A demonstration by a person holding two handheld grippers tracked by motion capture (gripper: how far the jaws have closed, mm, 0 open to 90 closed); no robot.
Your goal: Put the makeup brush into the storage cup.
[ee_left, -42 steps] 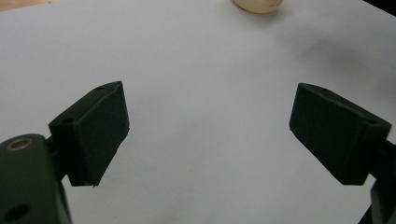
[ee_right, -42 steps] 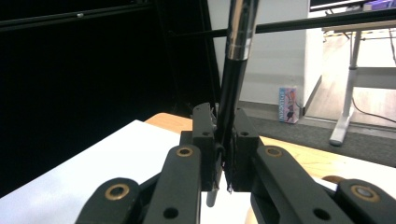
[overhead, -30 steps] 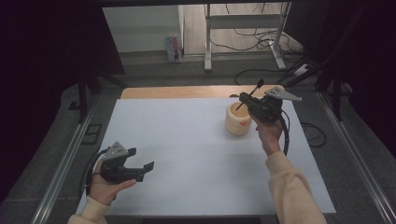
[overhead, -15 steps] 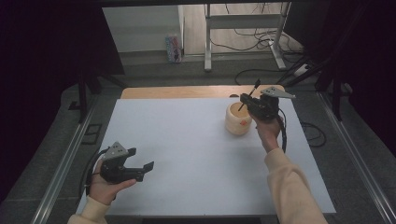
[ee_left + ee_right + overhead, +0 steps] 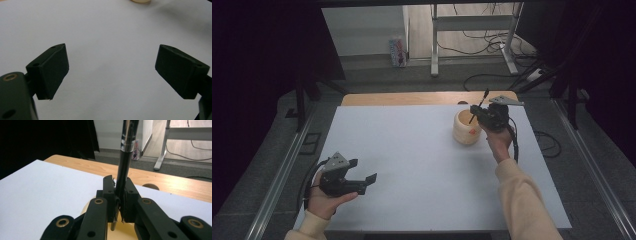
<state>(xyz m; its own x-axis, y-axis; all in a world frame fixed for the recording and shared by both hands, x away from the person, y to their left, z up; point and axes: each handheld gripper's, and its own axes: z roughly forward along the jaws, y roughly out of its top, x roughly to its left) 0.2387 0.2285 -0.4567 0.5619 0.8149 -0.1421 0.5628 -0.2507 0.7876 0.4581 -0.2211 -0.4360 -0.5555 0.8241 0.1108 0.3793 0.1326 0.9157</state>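
While the right tool (image 5: 477, 114) clamps the black pen (image 5: 125, 157) above the cream pot (image 5: 466, 129) near the worktop's (image 5: 412, 150) far right corner, a slanted descent could snag the rim; left tool (image 5: 362, 181) gapes empty.

The left claw (image 5: 362, 181) rests low in the left hand (image 5: 326, 199), jaws spread wide and level. The right claw (image 5: 476, 114) is clamped tight, held out at arm's reach by the right hand (image 5: 498, 142), sleeve stretched forward.
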